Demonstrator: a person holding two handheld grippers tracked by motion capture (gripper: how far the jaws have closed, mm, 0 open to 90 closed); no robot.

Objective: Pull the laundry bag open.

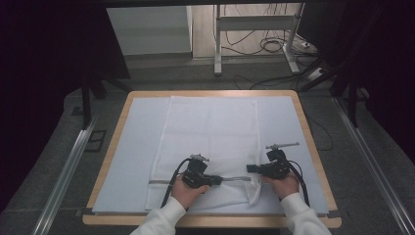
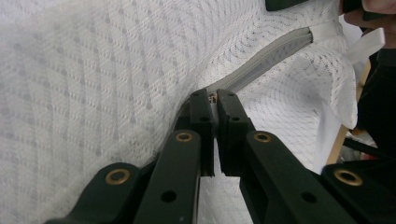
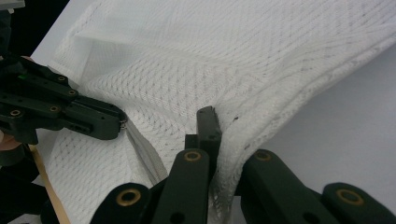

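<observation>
A white mesh bag (image 1: pixel 210 127) lies flat on the light blue mat (image 1: pixel 132 147). A grey zipper (image 1: pixel 238 178) runs along its near end. My left gripper (image 1: pixel 219 180) is shut on the small metal zipper pull (image 2: pixel 213 97), and the zipper band (image 2: pixel 271 56) stretches away from its tips toward my right gripper. My right gripper (image 1: pixel 248 169) is shut on the bag's near right edge (image 3: pixel 233 140); one jaw lies on top of the mesh and the other is hidden beneath it. In the right gripper view, the left gripper (image 3: pixel 116 123) holds the zipper (image 3: pixel 142 151) at the left.
The mat covers a wooden table (image 1: pixel 308 132) whose edges show all round. Metal rails (image 1: pixel 68 166) run along the floor on both sides. A white desk frame (image 1: pixel 254 34) and loose cables (image 1: pixel 274 46) stand beyond the far edge.
</observation>
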